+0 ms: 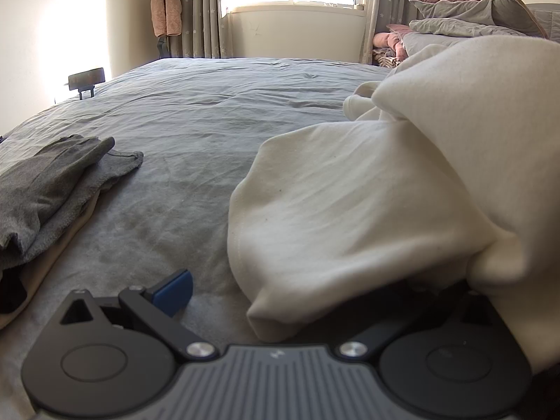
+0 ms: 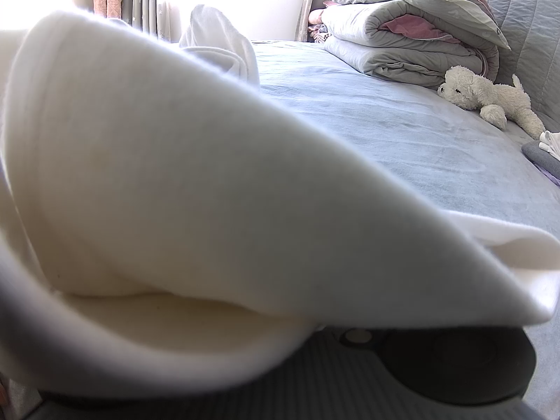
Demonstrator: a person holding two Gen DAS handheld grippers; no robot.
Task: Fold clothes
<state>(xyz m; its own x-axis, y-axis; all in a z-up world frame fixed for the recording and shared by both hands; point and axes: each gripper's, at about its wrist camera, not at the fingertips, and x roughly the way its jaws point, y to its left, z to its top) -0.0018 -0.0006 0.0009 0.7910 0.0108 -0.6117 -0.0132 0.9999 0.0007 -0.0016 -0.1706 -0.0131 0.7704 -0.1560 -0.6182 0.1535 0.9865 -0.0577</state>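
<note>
Garment: cream sweatshirt (image 1: pixel 385 182) heaped on the grey bed (image 1: pixel 210 112), draped over both tools, unfolded.
Left gripper (image 1: pixel 297 301): jaws spread wide, cloth lying between them, unpinched.
Right gripper (image 2: pixel 315 343): fingers buried under cloth; likely spread.
Folded pile: grey clothes (image 1: pixel 45 189) set aside, apparently finished.

1. Wide bed with a wrinkled grey-blue sheet (image 1: pixel 210 112) fills the middle of both views; quilted grey headboard at the upper right of the right wrist view.
2. Bulky cream-white knit garment (image 1: pixel 367 203), crumpled, lies on the sheet at the right of the left wrist view.
3. Flat stack of grey fabric garments (image 1: pixel 52 185) on the sheet at left centre, a cream layer beneath.
4. Folded grey-and-pink quilts (image 2: pixel 402 49), stacked at the upper right, near the headboard.
5. Fluffy white plush dog (image 2: pixel 490 98) lies just beside the quilts.
6. Small grey and white cloth items (image 2: pixel 542 154) at the far right edge; kind unclear.
</note>
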